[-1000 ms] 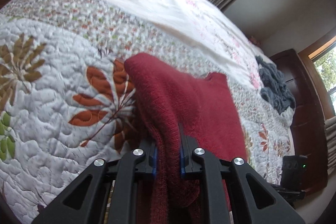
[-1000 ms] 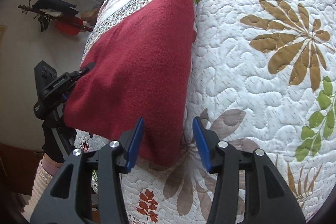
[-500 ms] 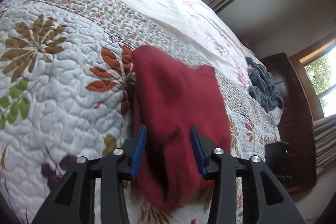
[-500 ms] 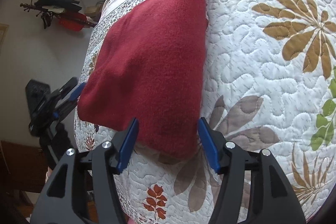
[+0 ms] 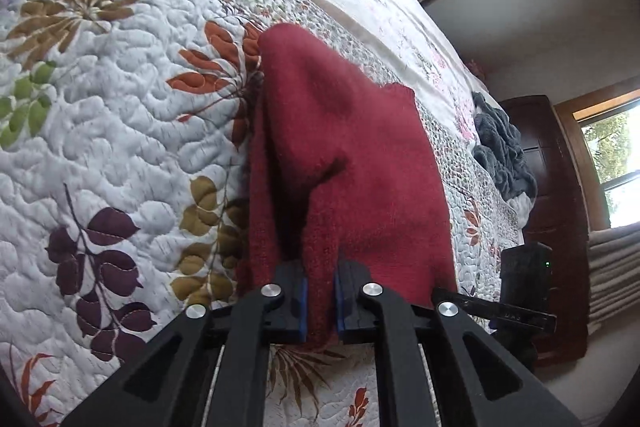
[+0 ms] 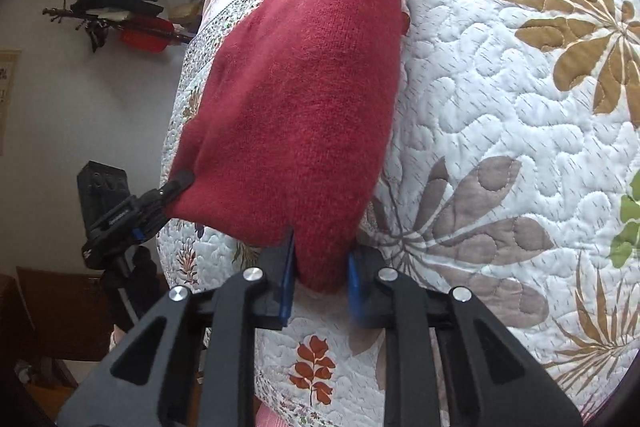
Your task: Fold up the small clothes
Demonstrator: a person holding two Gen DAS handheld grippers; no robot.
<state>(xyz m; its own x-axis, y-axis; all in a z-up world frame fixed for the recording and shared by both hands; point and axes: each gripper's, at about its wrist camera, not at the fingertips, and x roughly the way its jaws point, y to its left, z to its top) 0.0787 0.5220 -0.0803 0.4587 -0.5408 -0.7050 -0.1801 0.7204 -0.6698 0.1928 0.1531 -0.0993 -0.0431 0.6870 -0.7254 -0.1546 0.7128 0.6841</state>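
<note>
Both jaws closed since a moment ago, left hand-held gripper (image 5: 320,301) pinching sweater (image 5: 352,163) hem, right hand-held gripper (image 6: 320,281) narrowed around its corner (grip unclear), on quilt (image 6: 500,75).

text: none legible | faint marks on other gripper's arm (image 5: 516,315) — too blurred to read
</note>
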